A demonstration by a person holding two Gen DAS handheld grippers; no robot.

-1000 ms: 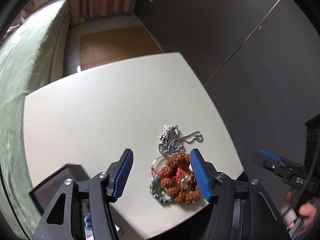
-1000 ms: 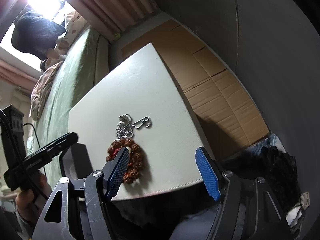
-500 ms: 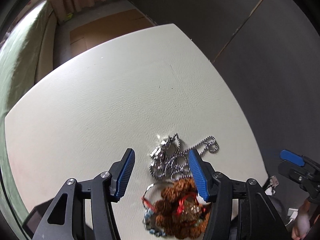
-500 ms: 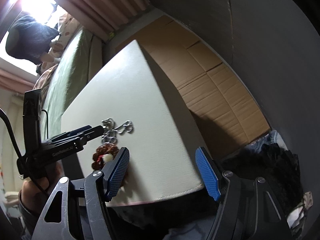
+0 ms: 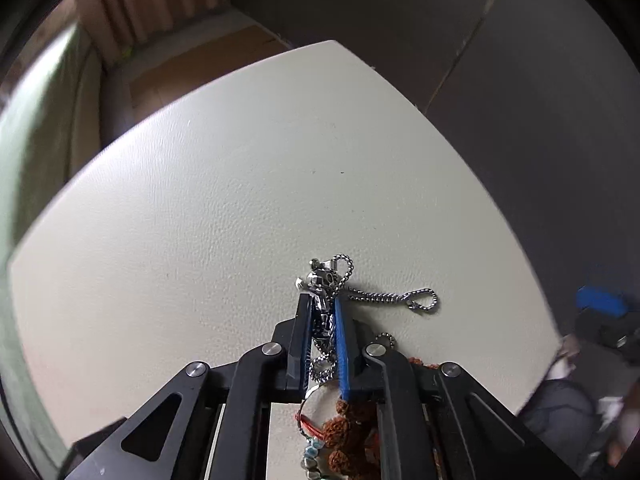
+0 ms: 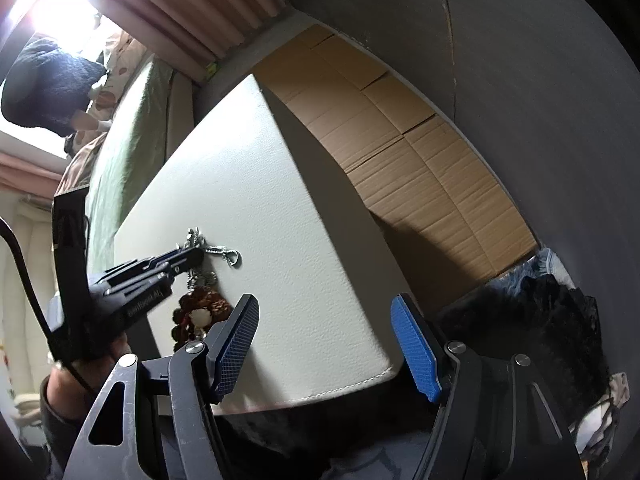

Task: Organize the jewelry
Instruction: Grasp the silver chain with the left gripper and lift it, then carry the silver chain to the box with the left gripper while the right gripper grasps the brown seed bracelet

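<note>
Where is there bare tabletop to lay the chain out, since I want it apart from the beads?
The white tabletop is bare ahead and left of the left gripper, up to the far edges. It is crowded at the near right corner, where the silver chain and brown bead bracelet lie close together.

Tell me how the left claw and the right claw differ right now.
The left claw is shut on the silver chain necklace; the right claw is open and holds nothing. The left claw is down at the white table, over the jewelry; the right claw hangs off the table's near edge, away from the pieces. Both have blue ribbed pads on black frames.
</note>
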